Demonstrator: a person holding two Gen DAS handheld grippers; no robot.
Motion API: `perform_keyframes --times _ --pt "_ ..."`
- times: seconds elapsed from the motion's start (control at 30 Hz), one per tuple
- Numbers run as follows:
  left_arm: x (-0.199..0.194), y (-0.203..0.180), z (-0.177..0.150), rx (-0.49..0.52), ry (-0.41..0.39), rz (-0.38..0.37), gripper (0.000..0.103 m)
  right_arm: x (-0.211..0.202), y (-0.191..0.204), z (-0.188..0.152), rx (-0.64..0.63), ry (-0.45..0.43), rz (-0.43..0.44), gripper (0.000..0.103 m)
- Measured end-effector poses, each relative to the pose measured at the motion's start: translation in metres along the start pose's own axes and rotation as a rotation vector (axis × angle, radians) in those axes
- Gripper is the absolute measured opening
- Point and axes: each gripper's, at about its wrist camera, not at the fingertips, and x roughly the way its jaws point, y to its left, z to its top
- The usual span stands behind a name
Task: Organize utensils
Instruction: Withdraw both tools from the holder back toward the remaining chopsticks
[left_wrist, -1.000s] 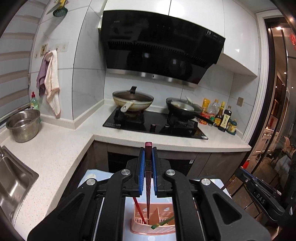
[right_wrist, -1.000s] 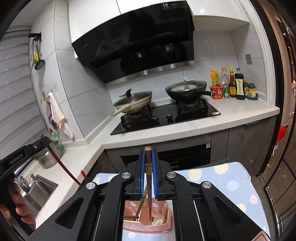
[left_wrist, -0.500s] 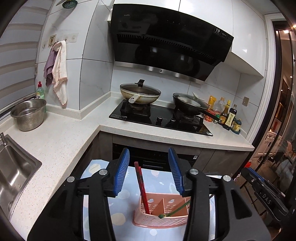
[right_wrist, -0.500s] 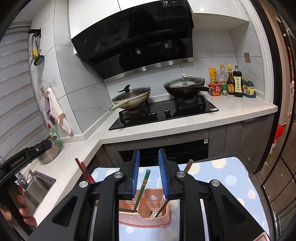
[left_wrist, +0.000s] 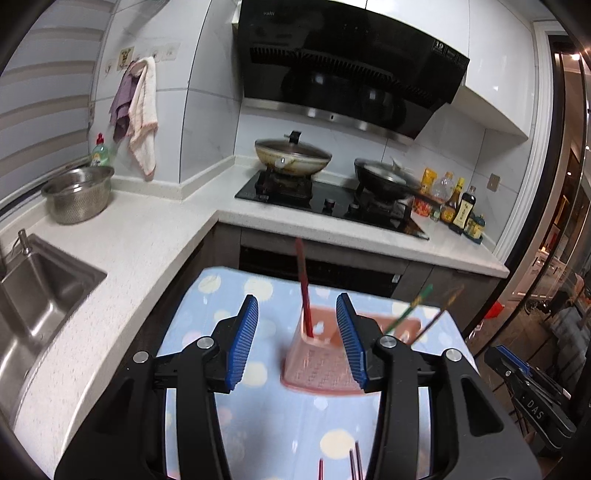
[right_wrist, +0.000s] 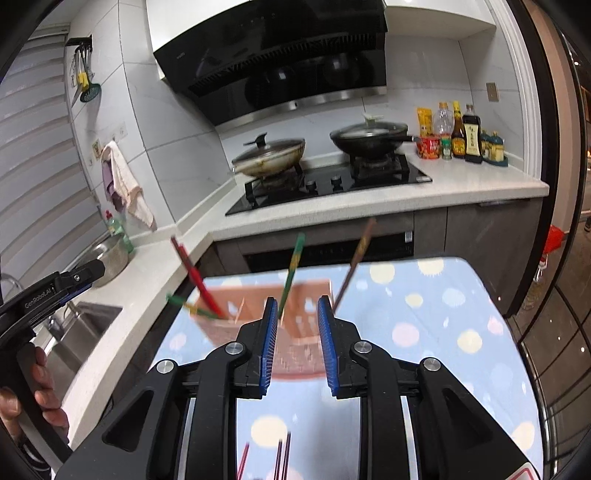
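Left wrist view first: nearest to me, at the near edge of the dotted surface (left_wrist: 207, 317), a few loose chopsticks (left_wrist: 354, 463) lie flat below my left jaws (left_wrist: 297, 345), probably the ones left to sort. My left jaws have just been opening and now stand well apart with nothing gripped; the red chopstick (left_wrist: 304, 291) shows in the gap but stands beyond it, in the left end of the pink basket (left_wrist: 317, 369), leaning against its wall. I judge the basket keeps each stick upright by its compartments, so that it can be taken out by the top end.

Right wrist view: my right jaws (right_wrist: 297, 339) have also just been parting and hold nothing, though the gap is narrower. Beyond them, toward the far edge of the surface, the basket is blurred. A green chopstick (right_wrist: 291, 266) stands in its middle part and a brown chopstick (right_wrist: 356, 258) toward its right end, both tilted to the right at the top. Another green stick lies across the left rim, beside the red one. Which compartment holds what I cannot tell.

Farther off, the worktop carries a hob with two pans (right_wrist: 271, 157).
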Motion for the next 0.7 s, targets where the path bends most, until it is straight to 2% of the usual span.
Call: perform_keyframes --times 0.33,0.53,0.7 --pt "-0.03 0.017 -0.109 0.0 0.177 0.007 0.042 -0.04 -0.002 -0.104 0.017 0.155 -0.013 0.023" --pt "-0.054 0.021 -0.187 0.029 0.308 -0.002 0.042 -0.057 -0.009 -0.164 0.054 0.24 -0.041 0.023" --pt "-0.067 0.013 -0.235 0.087 0.383 -0.001 0.045 -0.064 -0.011 -0.202 0.05 0.304 -0.05 0.023"
